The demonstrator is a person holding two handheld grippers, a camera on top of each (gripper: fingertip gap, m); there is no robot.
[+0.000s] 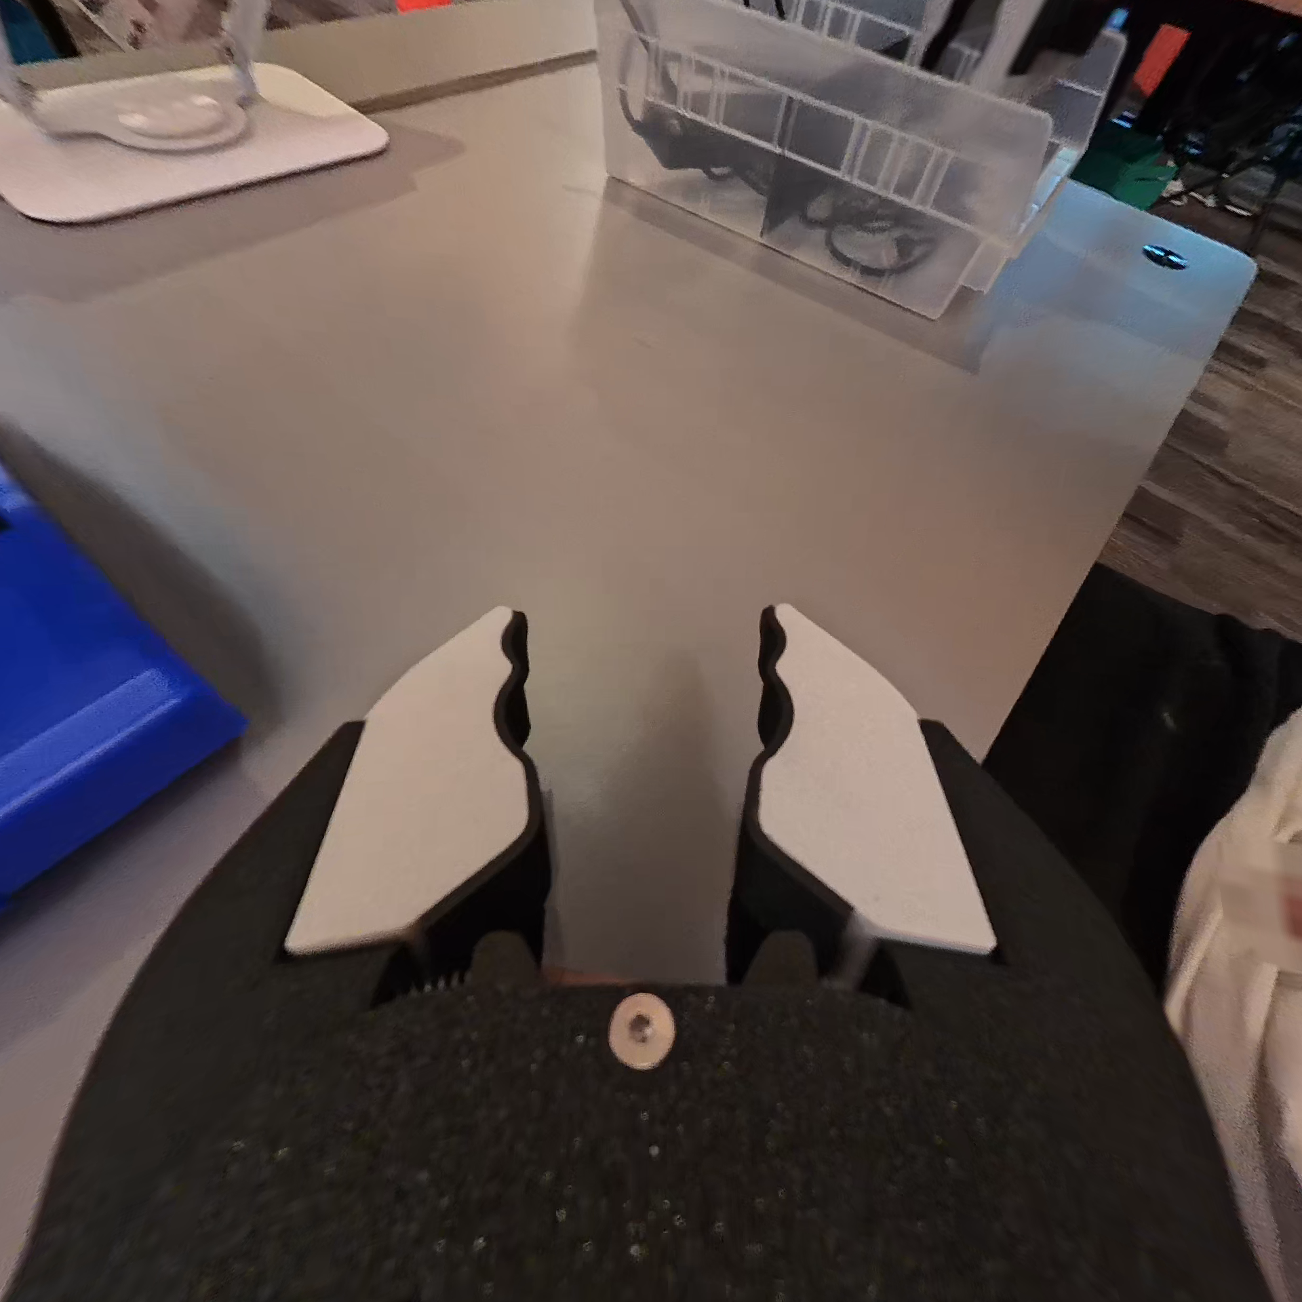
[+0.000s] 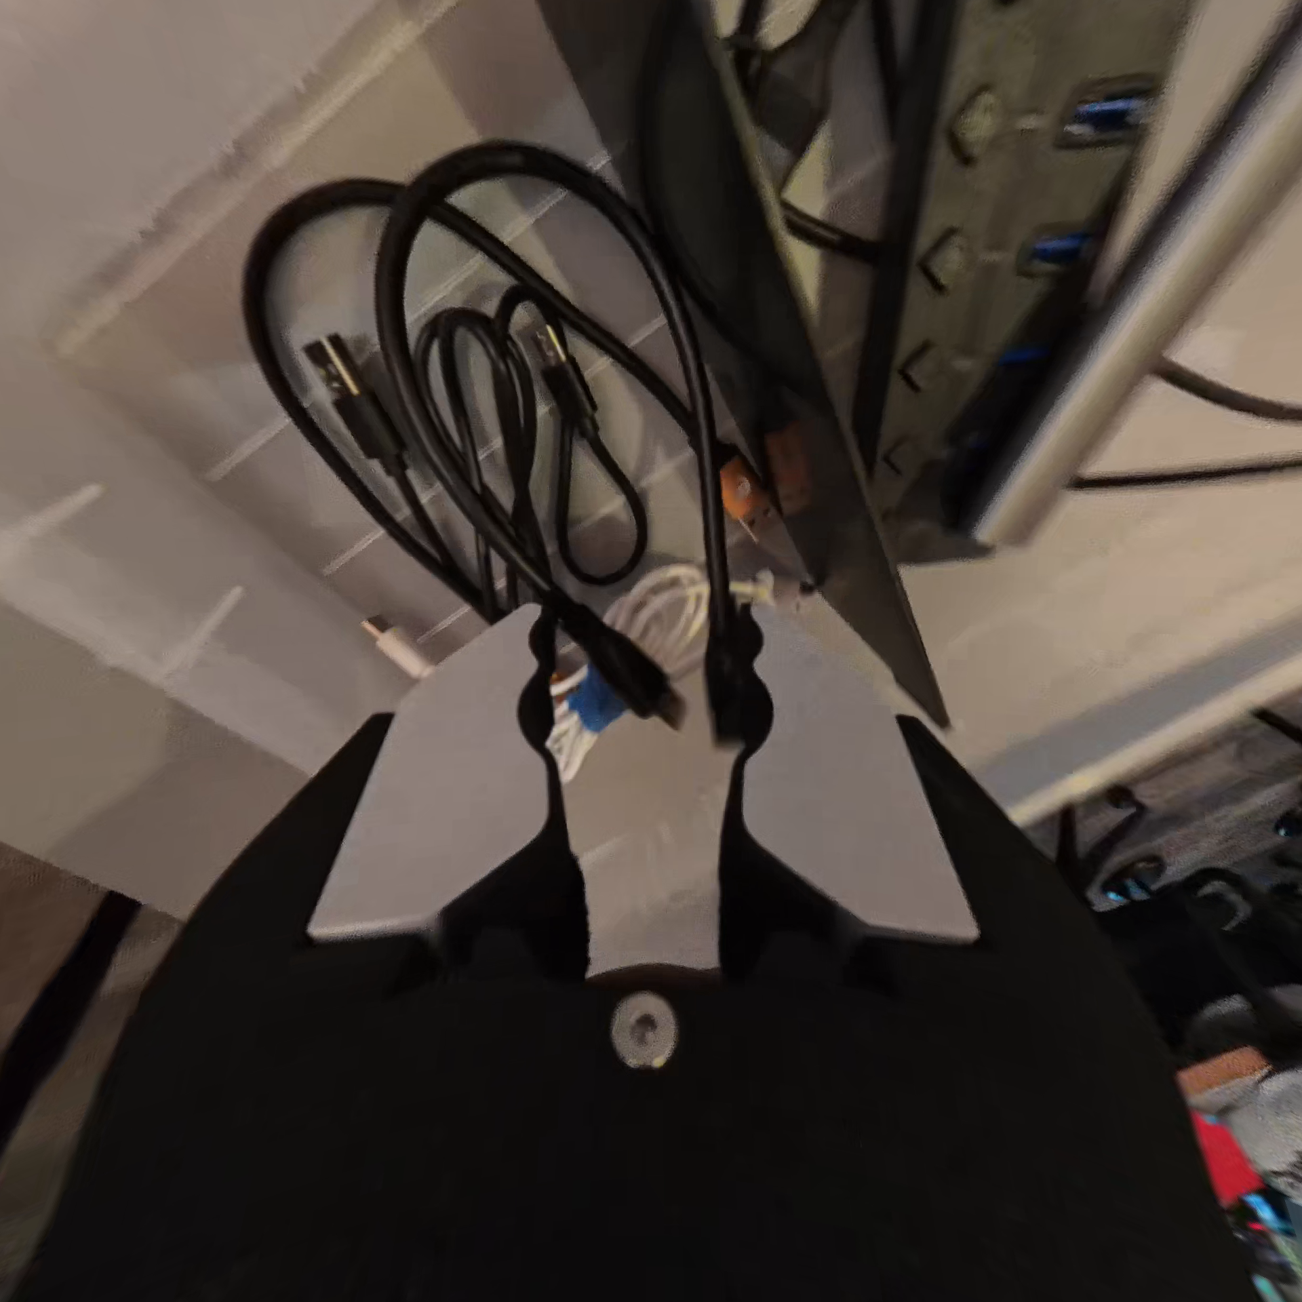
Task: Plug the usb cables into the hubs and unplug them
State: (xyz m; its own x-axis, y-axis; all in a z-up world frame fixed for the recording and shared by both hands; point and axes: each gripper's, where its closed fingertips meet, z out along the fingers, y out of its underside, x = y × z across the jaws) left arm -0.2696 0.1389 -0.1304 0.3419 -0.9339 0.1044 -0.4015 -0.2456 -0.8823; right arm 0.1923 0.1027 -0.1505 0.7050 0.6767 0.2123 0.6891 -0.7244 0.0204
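Note:
In the right wrist view, my right gripper (image 2: 645, 655) is open over a clear bin compartment holding looped black USB cables (image 2: 493, 394). Two black plug ends lie between the jaws: one (image 2: 645, 687) in the middle, one (image 2: 726, 687) against the right finger. Neither is clamped. A coiled white cable (image 2: 669, 606) lies beneath them. A grey hub (image 2: 986, 282) with blue ports (image 2: 1050, 246) stands at the upper right, behind a dark divider (image 2: 810, 394). My left gripper (image 1: 643, 634) is open and empty above the bare grey table (image 1: 458, 423).
In the left wrist view a clear plastic bin (image 1: 831, 141) with cables stands at the far right near the table edge. A white pad (image 1: 190, 141) with a clear object lies far left. A blue box (image 1: 91, 704) sits close left. A person's pale sleeve (image 1: 1240, 951) is at the right.

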